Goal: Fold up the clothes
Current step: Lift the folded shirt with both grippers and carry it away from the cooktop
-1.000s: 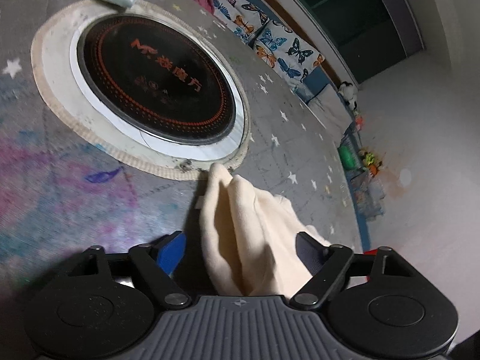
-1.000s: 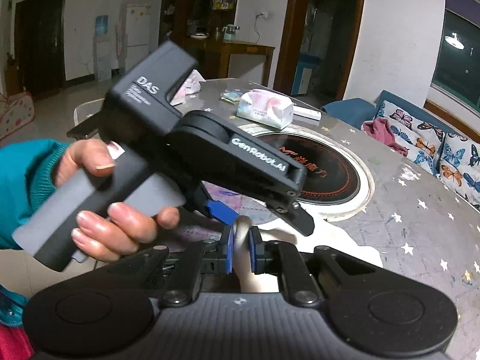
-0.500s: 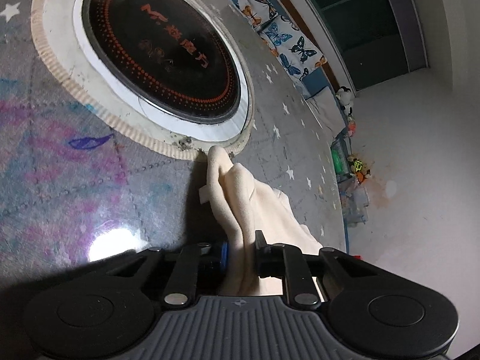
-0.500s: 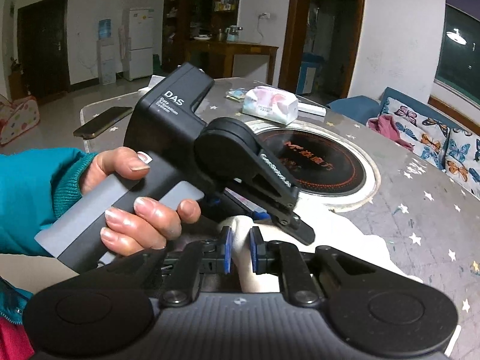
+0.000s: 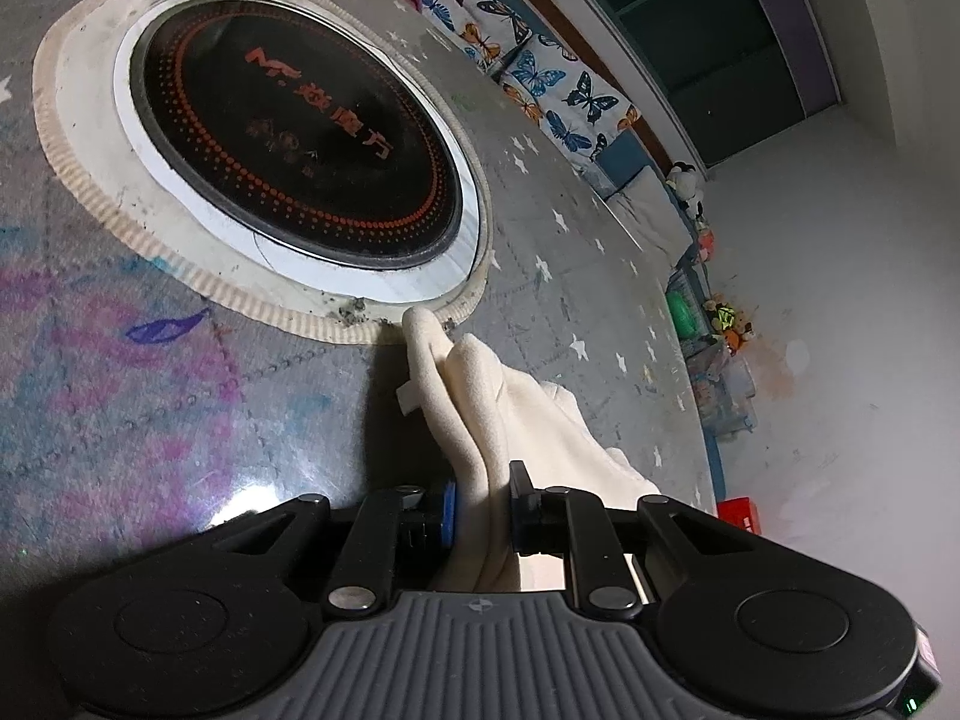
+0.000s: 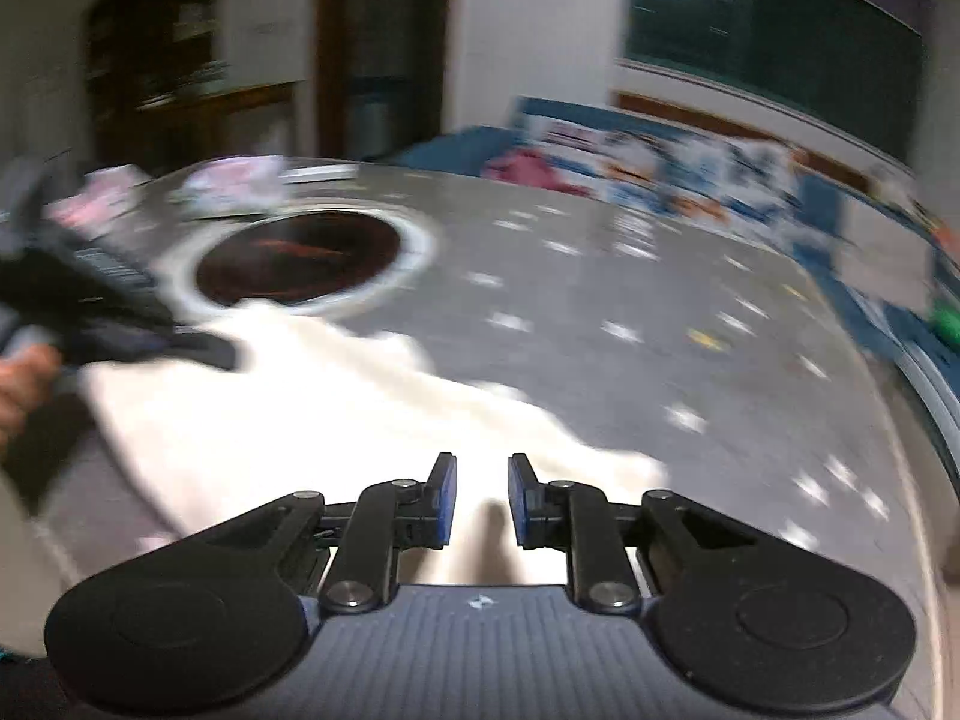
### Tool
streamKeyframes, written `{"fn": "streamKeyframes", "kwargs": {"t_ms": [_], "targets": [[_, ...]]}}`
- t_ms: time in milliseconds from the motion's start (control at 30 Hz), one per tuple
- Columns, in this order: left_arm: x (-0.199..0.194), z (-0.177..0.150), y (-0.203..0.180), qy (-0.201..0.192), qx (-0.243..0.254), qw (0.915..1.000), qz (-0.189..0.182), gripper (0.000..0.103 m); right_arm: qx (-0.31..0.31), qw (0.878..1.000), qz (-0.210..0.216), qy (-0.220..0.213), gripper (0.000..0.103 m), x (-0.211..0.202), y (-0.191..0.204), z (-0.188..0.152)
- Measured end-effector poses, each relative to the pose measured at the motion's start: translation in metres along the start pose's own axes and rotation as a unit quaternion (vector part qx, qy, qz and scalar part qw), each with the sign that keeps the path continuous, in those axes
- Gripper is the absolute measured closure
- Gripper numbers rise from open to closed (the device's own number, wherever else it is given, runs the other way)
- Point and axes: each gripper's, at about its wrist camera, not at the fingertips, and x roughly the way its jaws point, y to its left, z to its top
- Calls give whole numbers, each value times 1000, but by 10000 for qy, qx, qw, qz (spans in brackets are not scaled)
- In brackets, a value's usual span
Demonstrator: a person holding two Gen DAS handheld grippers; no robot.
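Left claw (image 5: 480,501): we see its pads closed on a bunched fold of the cream cloth (image 5: 480,396); the fabric runs up from the jaws toward 12 o'clock.
Right claw (image 6: 482,501): its pads stand a little apart with nothing between them; it hangs over the cloth (image 6: 336,402), and this view is blurred by motion.
Cloth: it lies on the tabletop (image 5: 180,396), its far tip touching the rim of the hob (image 5: 300,138) at 12 o'clock in the left view. In the right view it spreads from 9 o'clock across to the middle, the hob (image 6: 294,261) beyond it at 11 o'clock.
Left hand: in the right view the left claw body (image 6: 90,306) shows at 9 o'clock, gripping the cloth's edge there.
Step, as we judge it: one edge is pinched; the other claw has yet to take a matching hold.
Risk one: we hold a thick bunch, not a single layer, so a pull could drag hidden layers and leave the fold crooked.
Risk two: the right claw could close on the wrong spot, since the cloth's edge under it is hard to make out.
Risk three: a one-sided lift may slide the cloth onto the hob.
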Motion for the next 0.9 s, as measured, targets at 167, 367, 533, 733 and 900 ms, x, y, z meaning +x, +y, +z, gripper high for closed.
{"fn": "streamKeyframes", "kwargs": {"t_ms": [167, 367, 533, 733, 900], "targets": [[1, 0, -3, -16, 138, 9999, 88, 85, 748, 9968, -257, 135, 74, 9, -43, -16], [1, 0, -8, -31, 272, 9994, 190, 85, 1194, 9928, -30, 91, 67, 24, -59, -23], [0, 1, -13, -69, 449, 9986, 277, 85, 1350, 9908, 98, -14, 68, 28, -57, -25], [-3, 5, -34, -176, 839, 9961, 220, 87, 1341, 9907, 110, -209, 93, 22, -53, -22], [5, 9, -64, -164, 1239, 9921, 43, 88, 1295, 9897, -116, -591, 93, -1, -57, -17]]}}
